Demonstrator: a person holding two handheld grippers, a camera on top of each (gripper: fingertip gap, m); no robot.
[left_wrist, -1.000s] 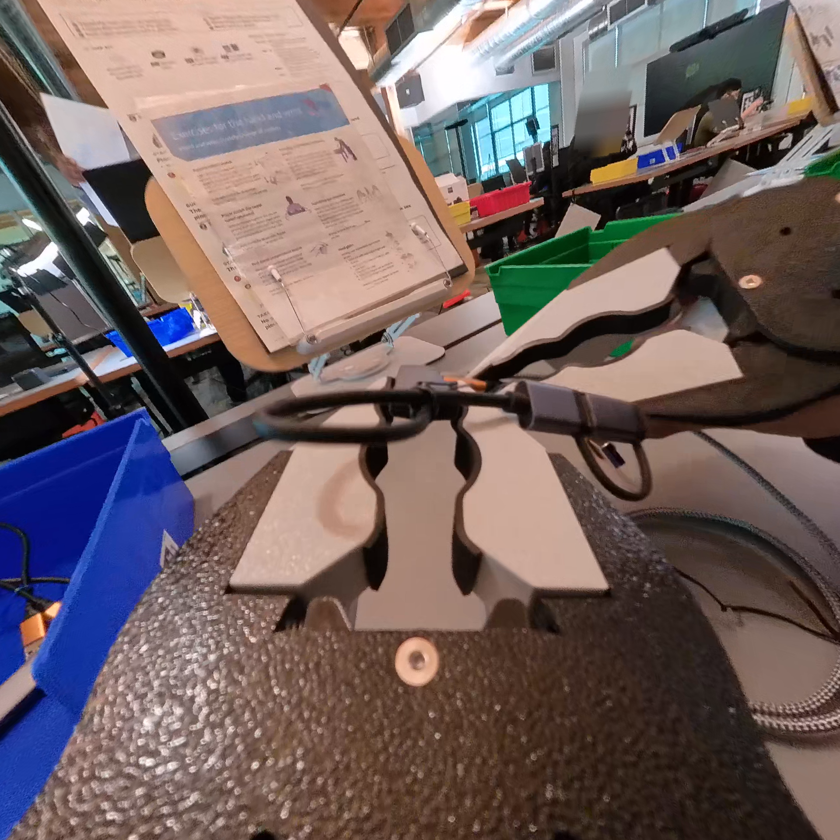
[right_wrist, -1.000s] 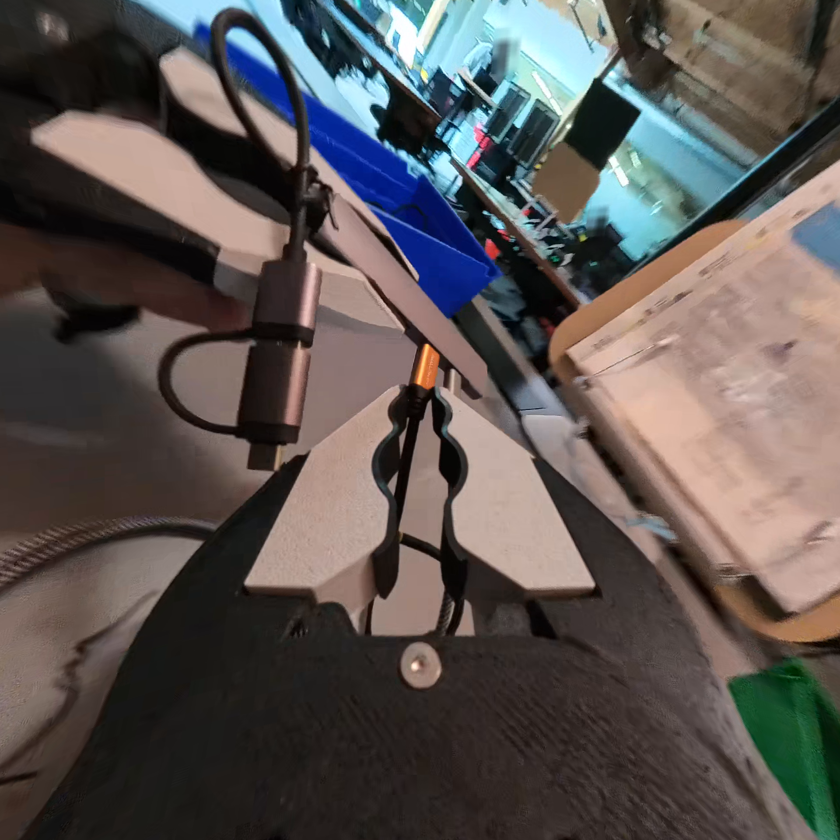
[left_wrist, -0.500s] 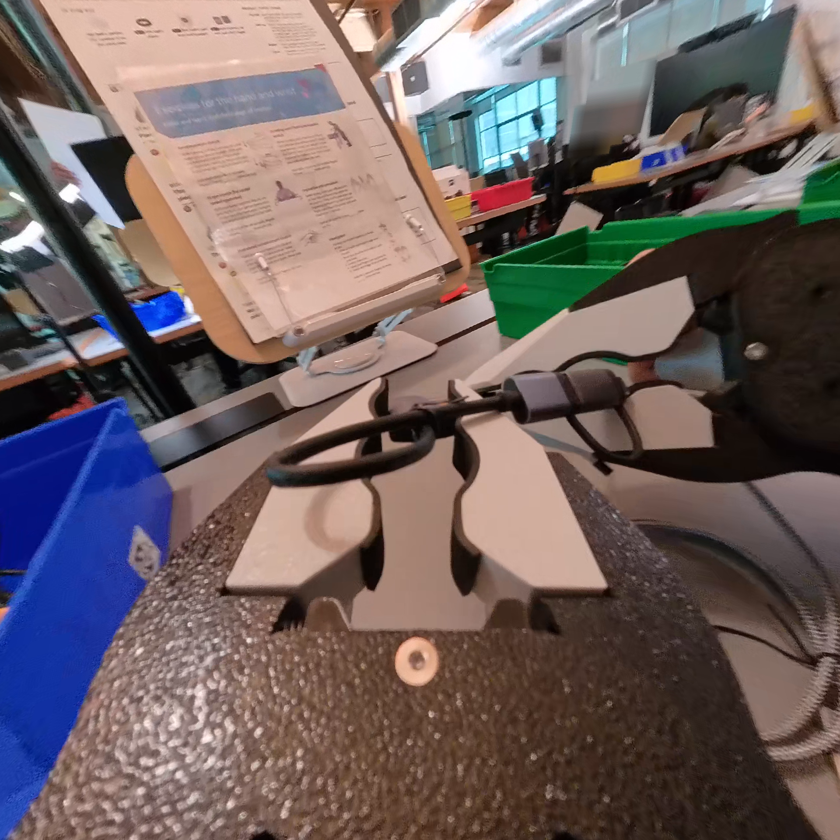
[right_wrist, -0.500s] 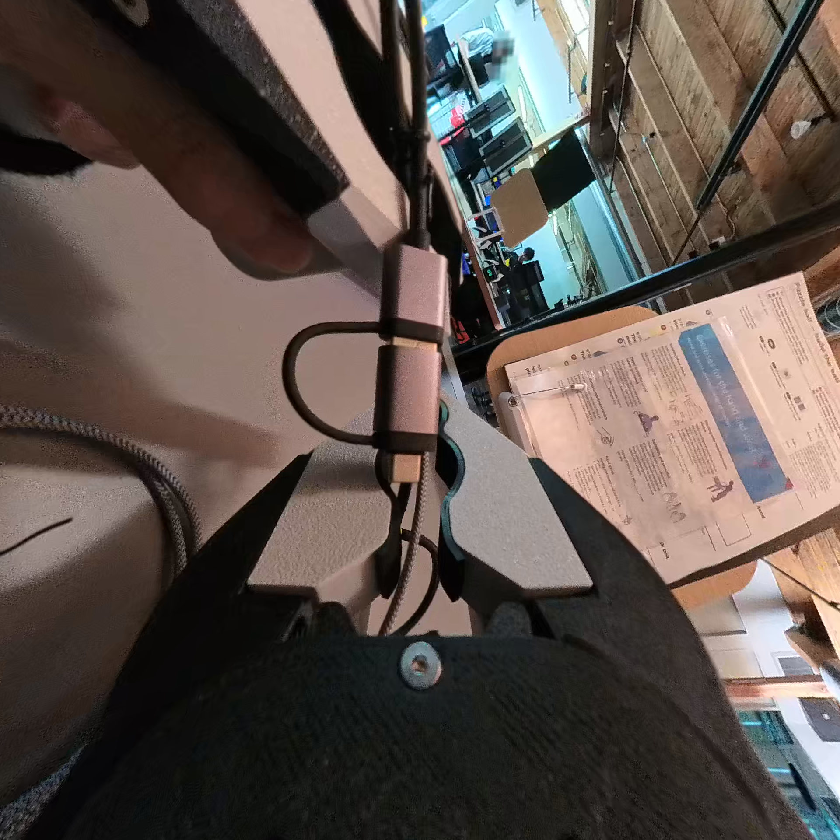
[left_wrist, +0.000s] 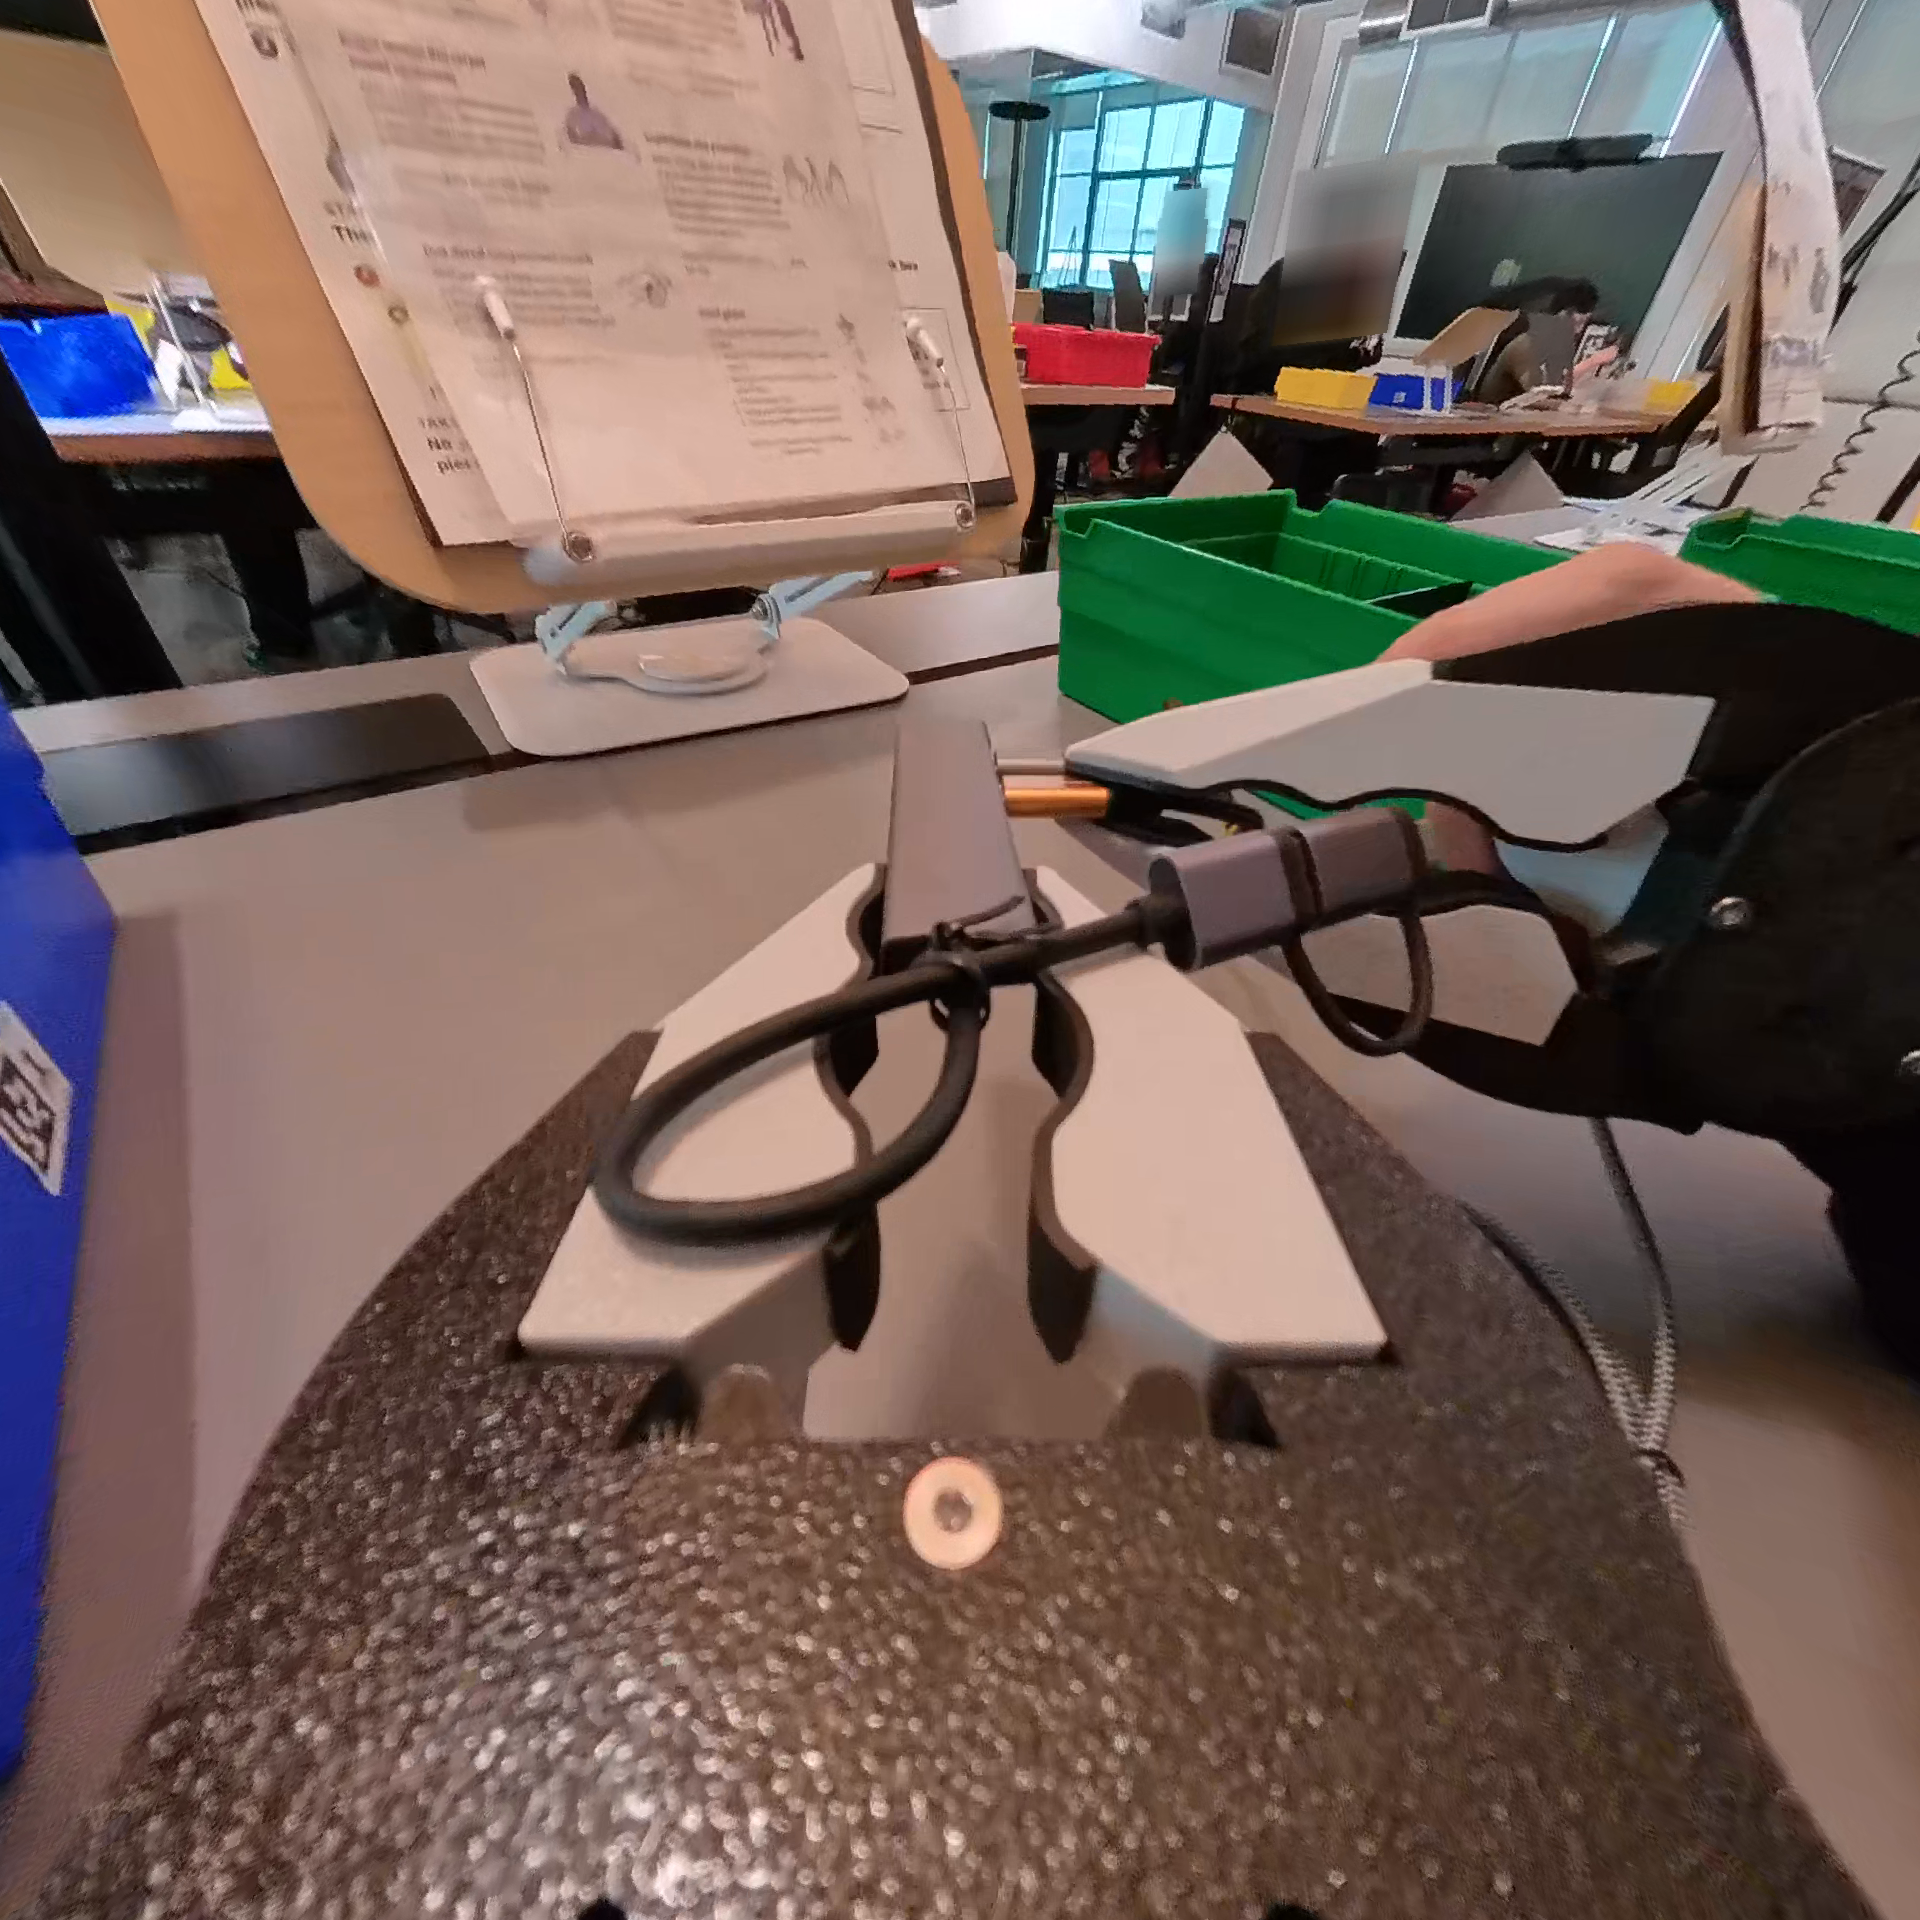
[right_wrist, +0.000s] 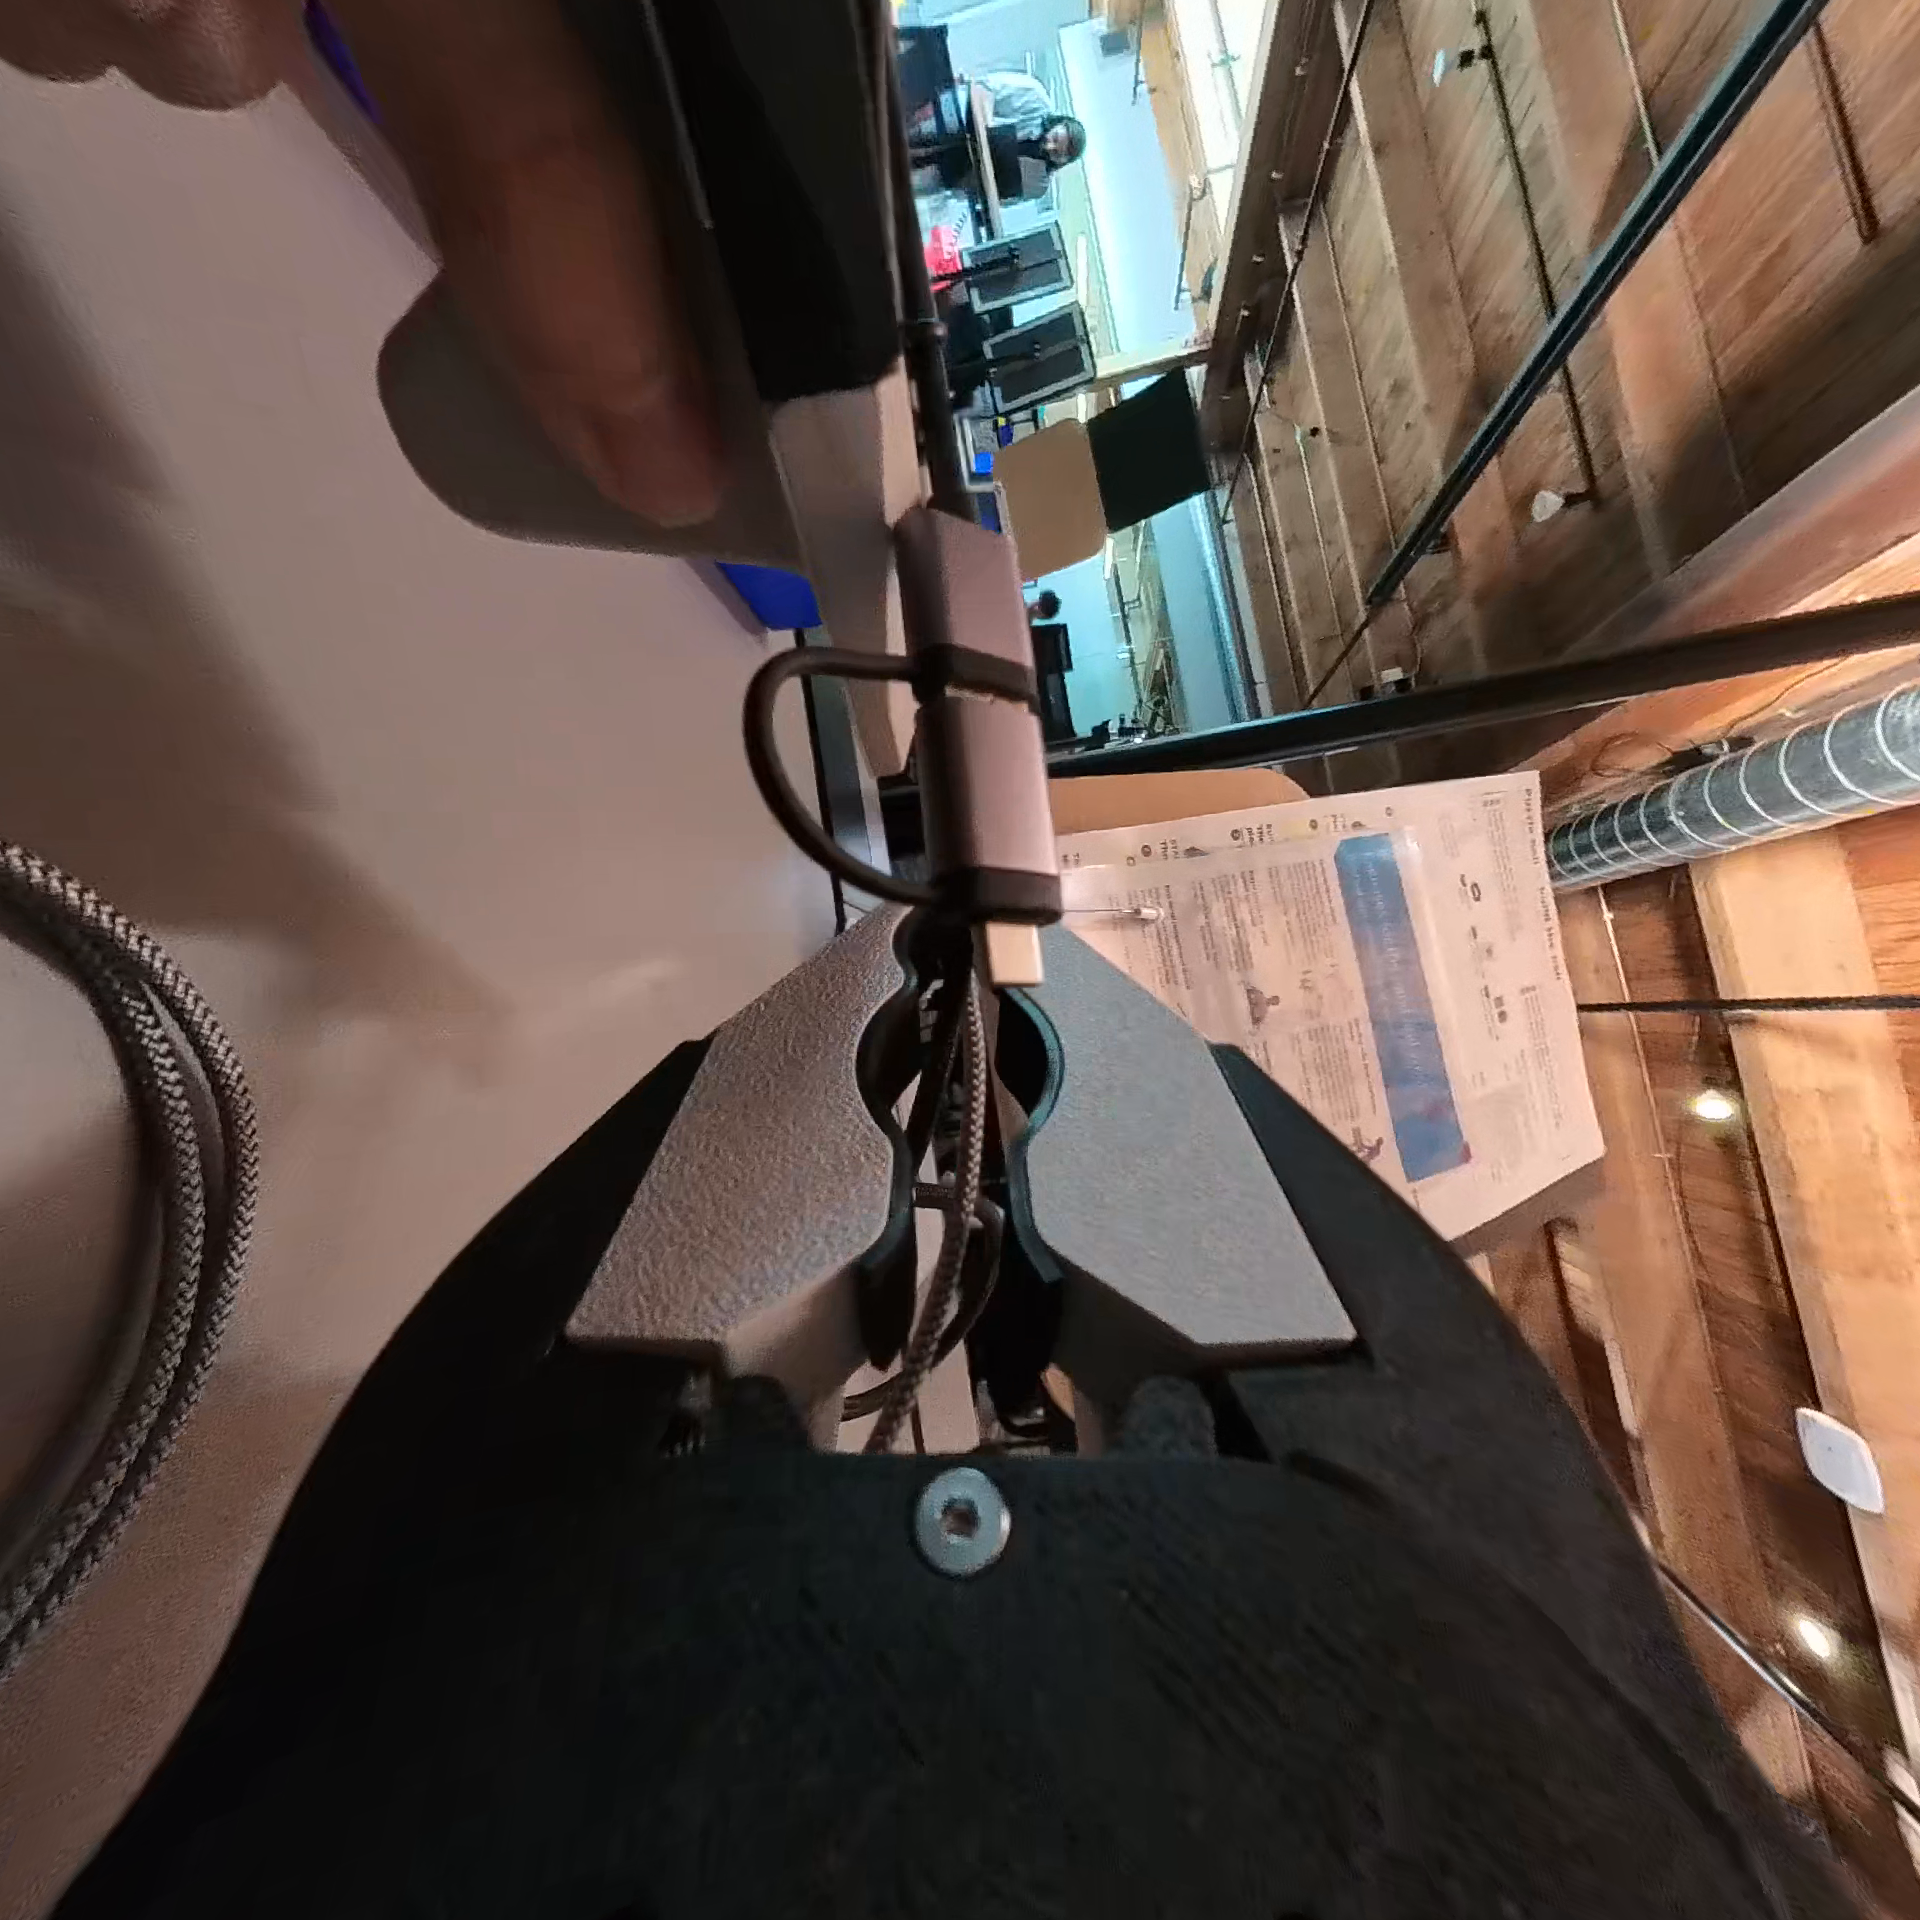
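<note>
In the left wrist view my left gripper (left_wrist: 951, 925) is shut on a slim dark grey hub (left_wrist: 945, 821) that sticks out forward between its fingertips. The hub's black cable (left_wrist: 769, 1101) loops over the left finger, tied, and ends in a grey adapter plug (left_wrist: 1288, 883). My right gripper (left_wrist: 1101, 784) reaches in from the right, shut on an orange-collared plug (left_wrist: 1055, 800) whose end meets the hub's right side. In the right wrist view my right gripper (right_wrist: 961, 956) pinches the braided cable (right_wrist: 956, 1195). The grey adapter plug (right_wrist: 977, 727) hangs just ahead of its tips.
A document stand with a printed sheet (left_wrist: 623, 312) stands behind on the grey table (left_wrist: 416, 987). A green bin (left_wrist: 1226, 613) is at the back right, a blue bin (left_wrist: 42, 1039) at the left. Coiled braided cable (right_wrist: 156, 1091) lies on the table. Both grippers' tips are close together, under 4 cm apart.
My right gripper has rolled and swung round, bringing the orange plug up to the hub's right side. My left gripper with the hub has moved nearer the document stand. Both grasps hold.
</note>
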